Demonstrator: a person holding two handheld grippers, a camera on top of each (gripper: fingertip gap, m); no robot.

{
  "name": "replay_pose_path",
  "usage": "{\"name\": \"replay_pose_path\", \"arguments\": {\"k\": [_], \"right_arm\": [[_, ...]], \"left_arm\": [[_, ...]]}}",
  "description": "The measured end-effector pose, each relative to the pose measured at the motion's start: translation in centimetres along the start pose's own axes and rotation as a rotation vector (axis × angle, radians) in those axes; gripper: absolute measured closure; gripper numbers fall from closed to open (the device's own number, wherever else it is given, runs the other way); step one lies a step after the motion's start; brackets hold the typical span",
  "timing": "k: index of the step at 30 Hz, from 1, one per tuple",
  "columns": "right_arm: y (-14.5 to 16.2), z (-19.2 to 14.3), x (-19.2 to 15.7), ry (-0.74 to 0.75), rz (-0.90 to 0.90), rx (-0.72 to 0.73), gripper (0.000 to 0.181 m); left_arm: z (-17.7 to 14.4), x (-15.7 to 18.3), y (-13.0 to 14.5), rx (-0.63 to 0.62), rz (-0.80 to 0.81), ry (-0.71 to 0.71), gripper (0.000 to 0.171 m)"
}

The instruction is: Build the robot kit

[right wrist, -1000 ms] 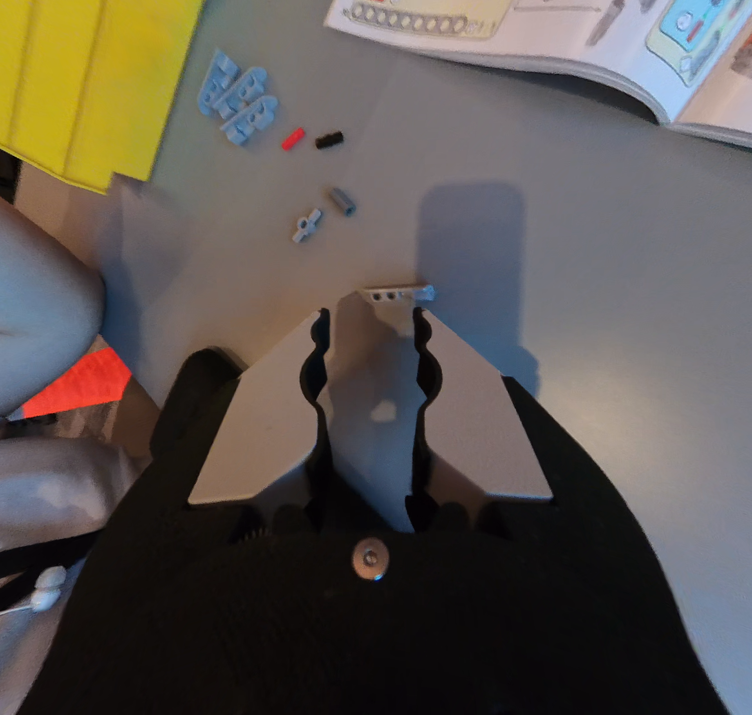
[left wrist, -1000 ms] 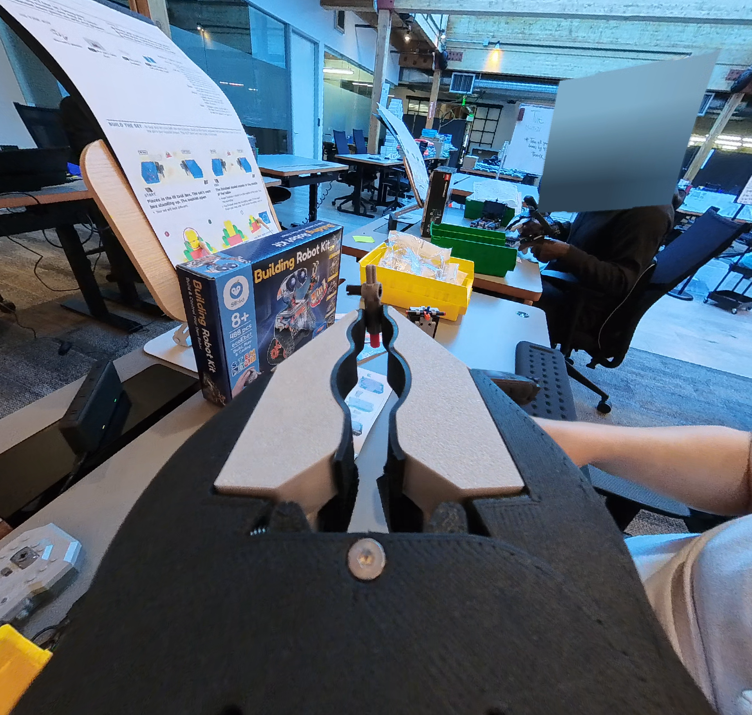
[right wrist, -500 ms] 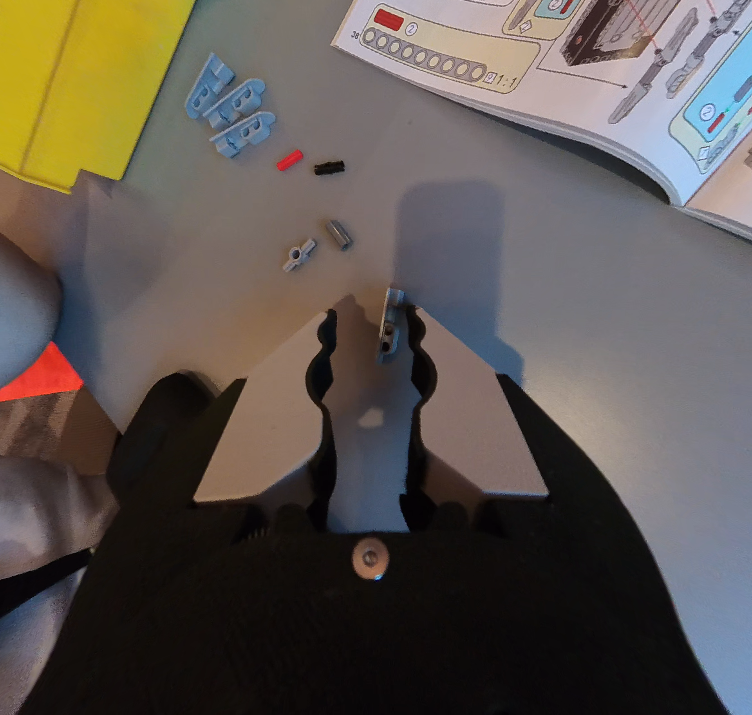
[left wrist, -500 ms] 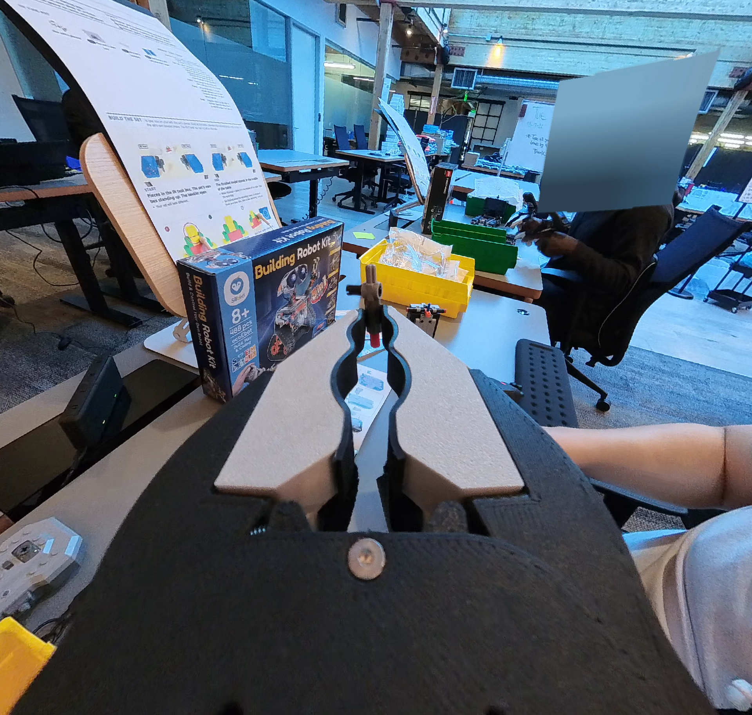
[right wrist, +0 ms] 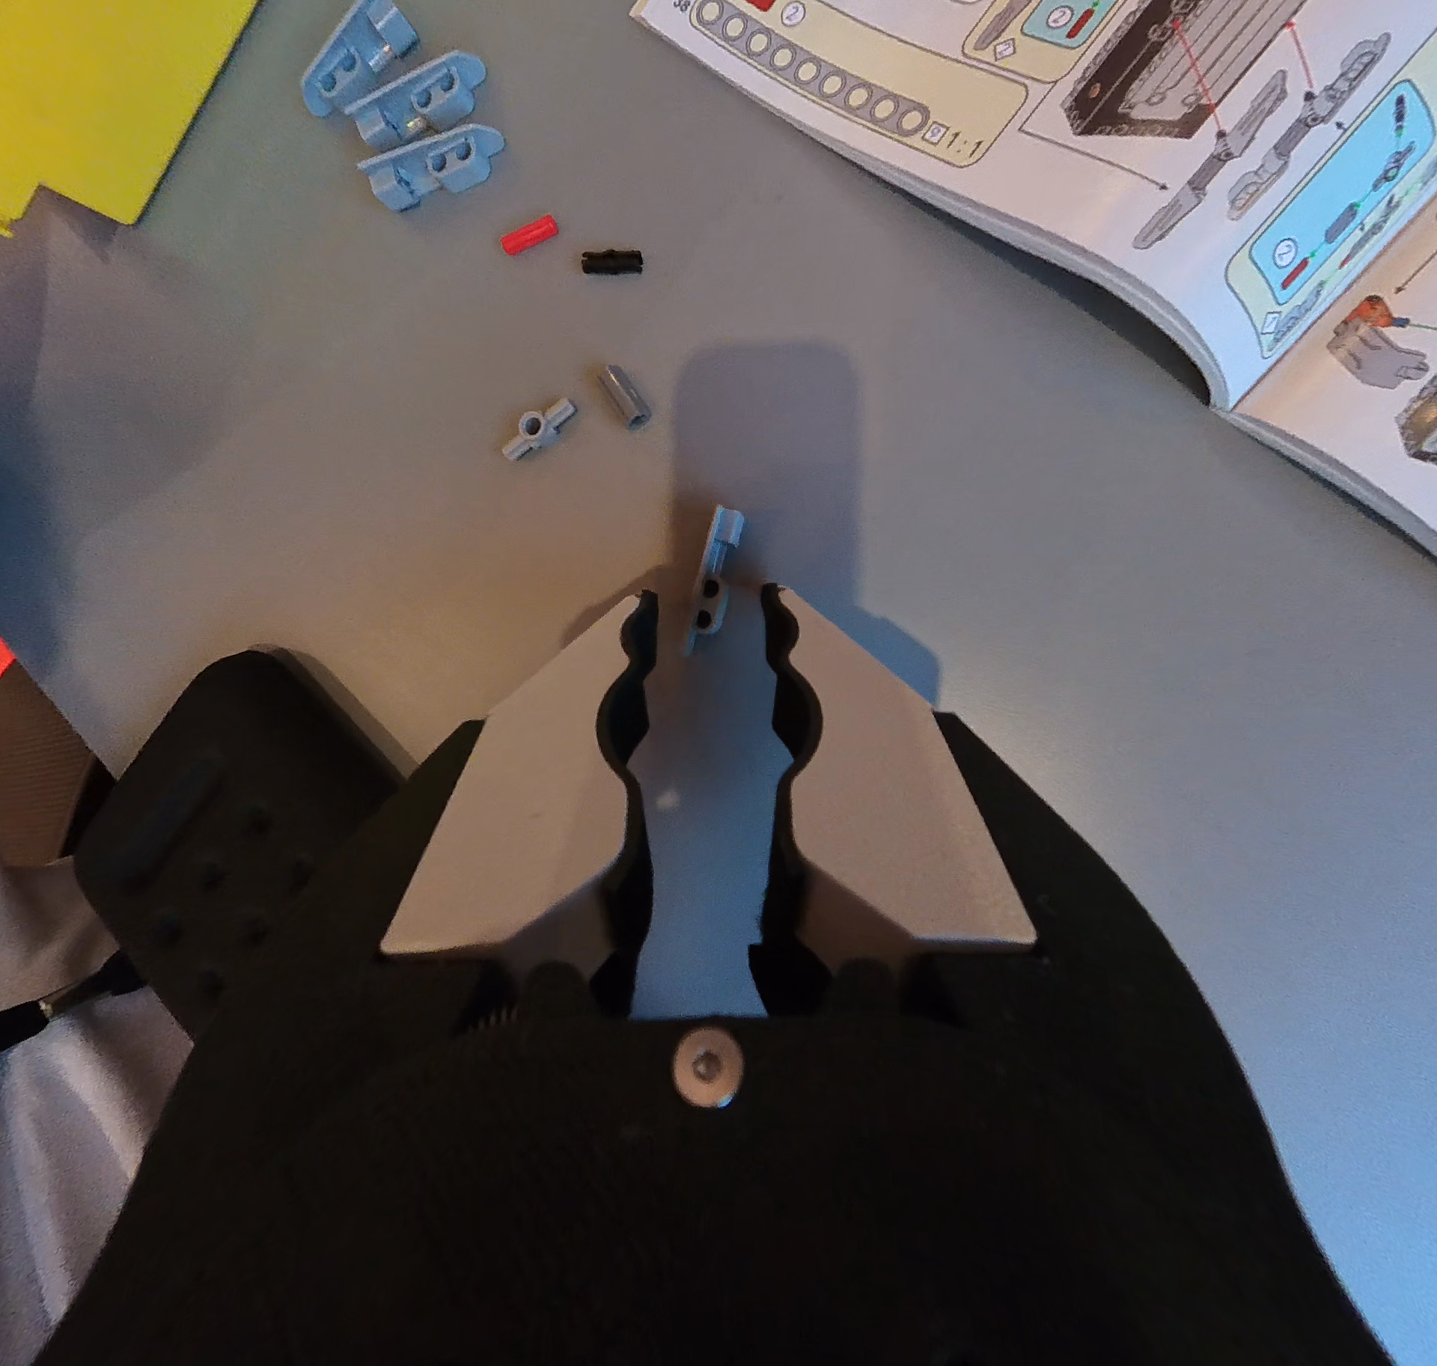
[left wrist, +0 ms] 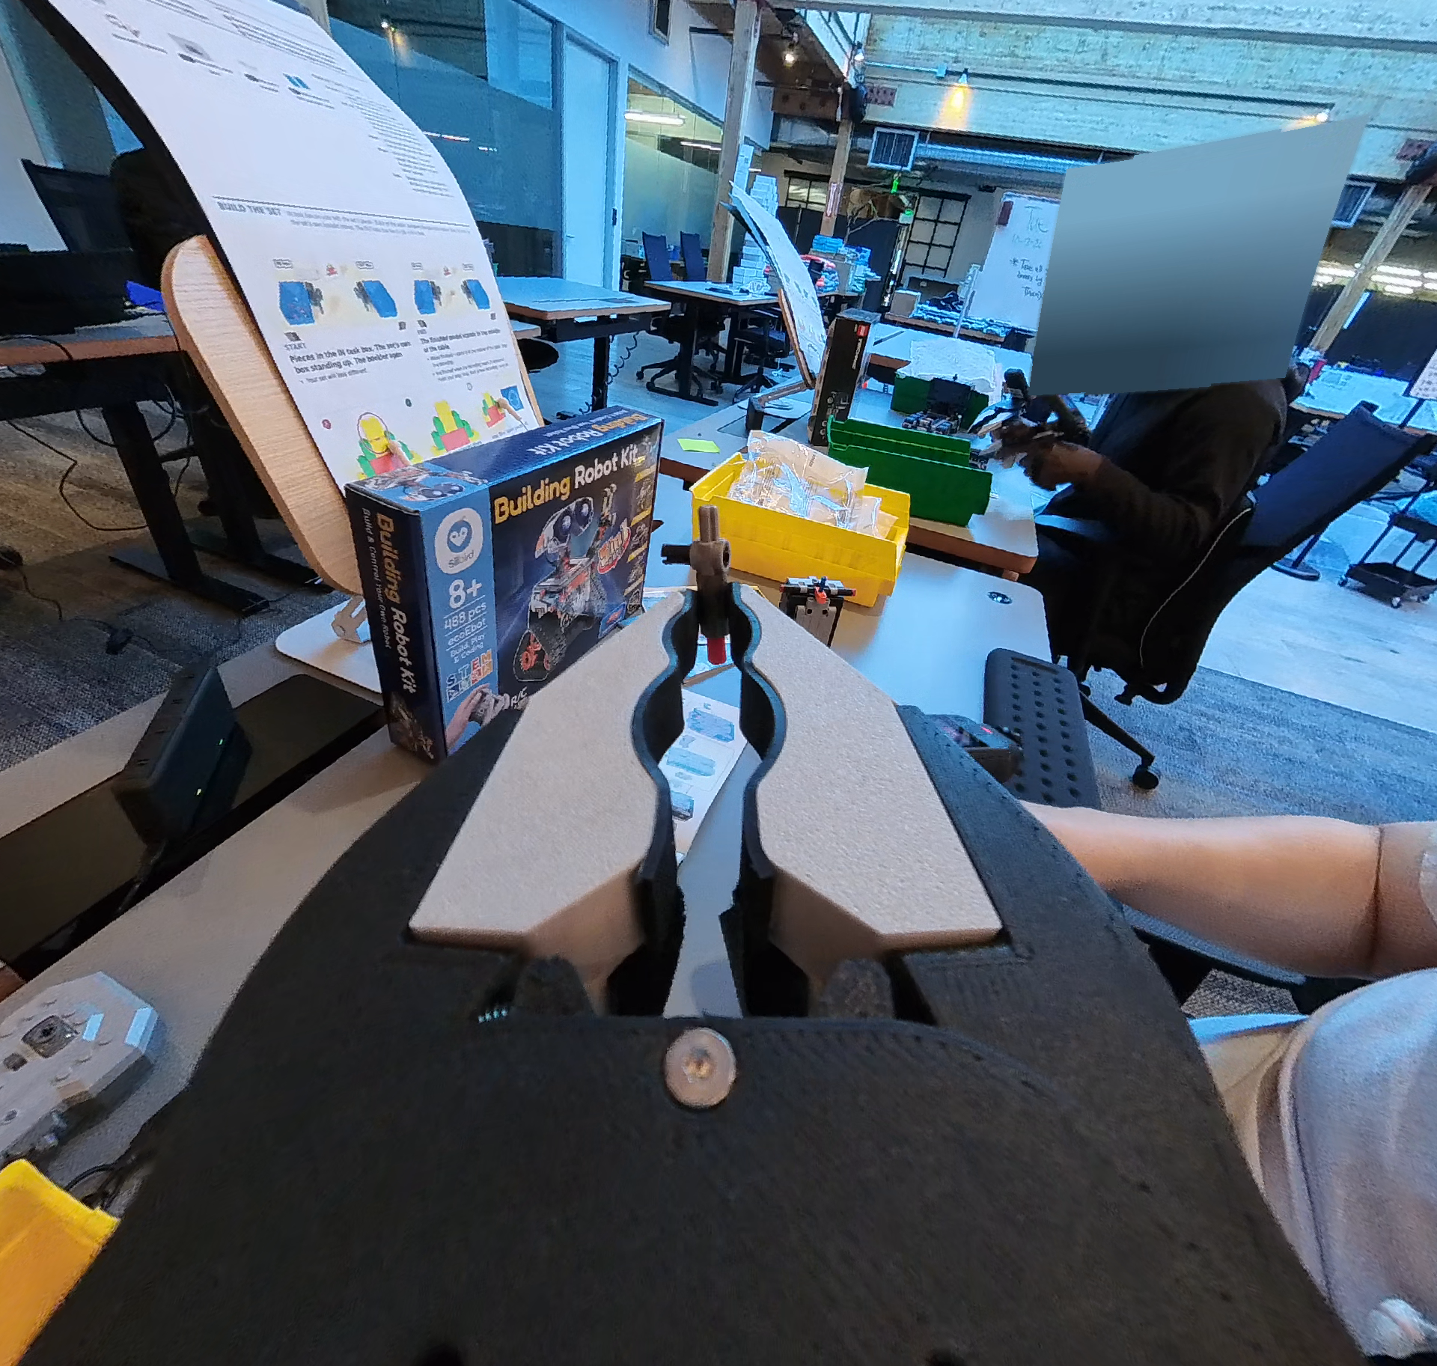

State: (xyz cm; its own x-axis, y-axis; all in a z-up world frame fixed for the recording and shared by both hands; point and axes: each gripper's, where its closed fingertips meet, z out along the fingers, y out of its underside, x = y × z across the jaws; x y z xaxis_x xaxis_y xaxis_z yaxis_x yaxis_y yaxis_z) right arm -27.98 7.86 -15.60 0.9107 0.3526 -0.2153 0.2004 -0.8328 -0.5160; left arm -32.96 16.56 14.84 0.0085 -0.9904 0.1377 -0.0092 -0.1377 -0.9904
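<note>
The left claw is pinching a small upright assembly at its tips: a grey connector with a black pin through it and a red peg hanging below. It is being held above the surface, with the kit box standing just to its left and a yellow bin beyond it near the far edge. A small dark model is sitting in front of that bin.

The right claw is hanging open over the bare grey surface, and a light blue beam is lying between its tips, touching neither finger as far as I can tell. Loose parts are lying ahead and to the left: a grey connector, a grey sleeve, a black pin, a red peg and three blue plates. The booklet is lying open ahead on the right, well apart; a wide stretch of open surface is lying between it and the claw.
</note>
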Motion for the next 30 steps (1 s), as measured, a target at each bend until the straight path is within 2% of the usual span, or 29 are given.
{"name": "replay_pose_path", "arguments": {"k": [8,13,20,26,30], "right_arm": [[-1.4,-0.5,0.2,-0.008,-0.023,0.009,0.156],[-1.2,-0.2,-0.4,-0.033,-0.025,-0.028,0.169],[-0.9,0.3,0.3,0.049,-0.056,-0.054,0.168],[-0.8,0.9,0.5,0.05,-0.036,-0.054,0.162],[-0.5,0.9,0.5,0.058,-0.078,-0.07,0.177]], "left_arm": [[0.3,0.0,0.3,-0.015,-0.004,0.004,0.167],[0.5,0.0,0.5,-0.023,-0.004,0.007,0.167],[0.6,-0.1,0.6,-0.029,-0.012,0.009,0.167],[0.6,-0.1,0.7,-0.034,-0.01,0.009,0.167],[0.7,-0.2,0.9,-0.039,-0.012,0.008,0.167]]}}
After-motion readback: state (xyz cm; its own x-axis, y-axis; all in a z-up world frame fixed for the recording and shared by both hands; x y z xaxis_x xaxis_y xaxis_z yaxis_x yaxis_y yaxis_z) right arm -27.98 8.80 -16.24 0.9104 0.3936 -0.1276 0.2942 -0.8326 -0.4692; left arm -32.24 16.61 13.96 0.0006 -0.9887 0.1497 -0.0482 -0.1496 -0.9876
